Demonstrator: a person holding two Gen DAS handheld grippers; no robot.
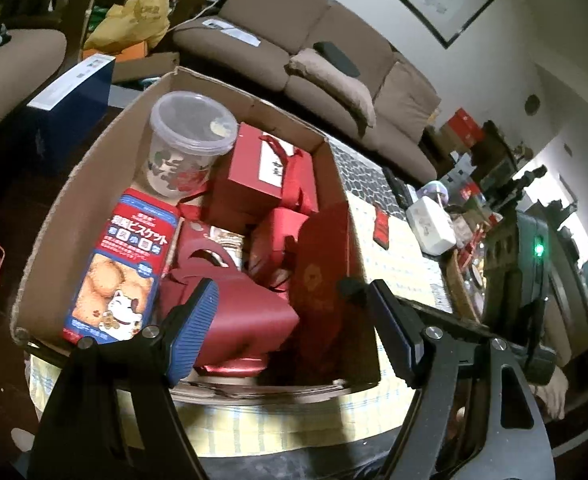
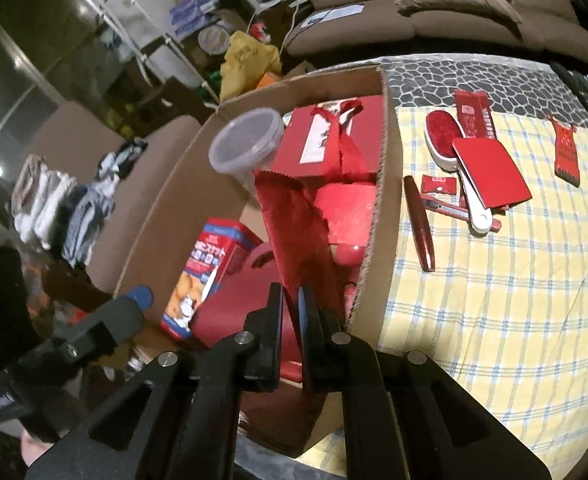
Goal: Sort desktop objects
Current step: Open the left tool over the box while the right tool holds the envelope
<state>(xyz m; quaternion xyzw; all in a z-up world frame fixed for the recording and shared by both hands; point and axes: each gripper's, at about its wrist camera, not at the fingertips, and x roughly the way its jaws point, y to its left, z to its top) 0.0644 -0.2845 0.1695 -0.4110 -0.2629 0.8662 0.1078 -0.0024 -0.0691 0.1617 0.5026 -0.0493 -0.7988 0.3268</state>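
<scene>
RISK | We find right gripper [image 2: 289, 320] jaws clamped on a red foil bag [image 2: 294, 232] over the cardboard box [image 2: 386, 200]; left gripper [image 1: 289, 320] jaws apart, empty | thin bag may slip or snag the box wall.

My right gripper [image 2: 289, 316] hides the lower end of the red bag [image 2: 294, 232] it pinches, and the bag covers most of what sits deeper in the cardboard box [image 2: 386, 216]. My left gripper [image 1: 289, 320] blocks the box's near wall and the base of the red case [image 1: 245, 320]. Biscuit box [image 1: 121, 272] small print unreadable; the socks on the armchair [image 2: 61, 212] are blurred.
</scene>
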